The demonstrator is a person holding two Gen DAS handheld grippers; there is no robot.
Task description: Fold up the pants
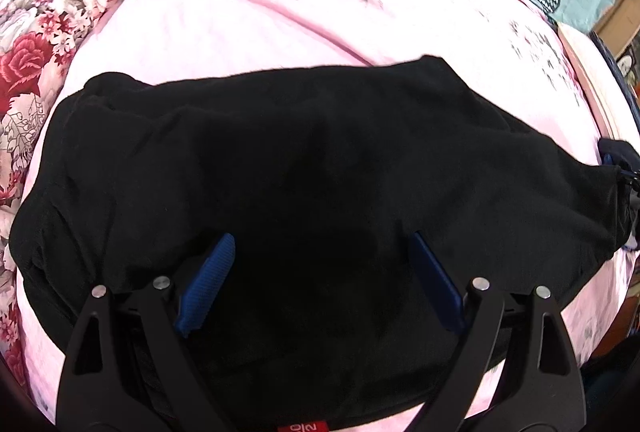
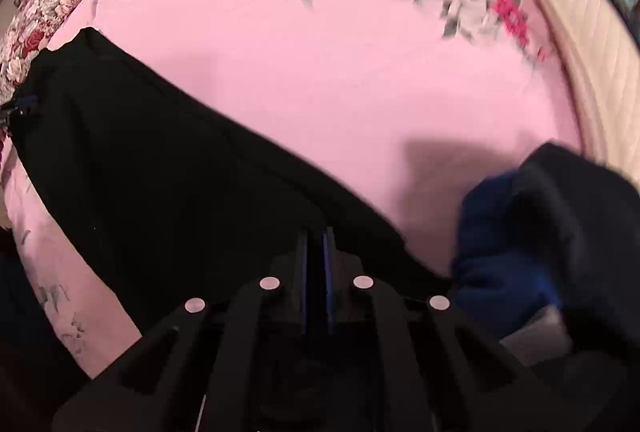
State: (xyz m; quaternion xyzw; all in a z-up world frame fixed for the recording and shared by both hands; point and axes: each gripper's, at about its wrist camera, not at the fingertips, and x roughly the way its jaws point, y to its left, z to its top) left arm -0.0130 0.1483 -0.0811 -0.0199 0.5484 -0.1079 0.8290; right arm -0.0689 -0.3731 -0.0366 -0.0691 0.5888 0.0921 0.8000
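The black soft-fabric pants (image 1: 300, 172) are lying on the pink floral bedsheet (image 1: 248, 28). Your left gripper (image 1: 320, 284) is hovering wide open over them; your right gripper (image 2: 316, 244) is pinching their edge shut. Lifting one-sided risks dragging the fold askew.
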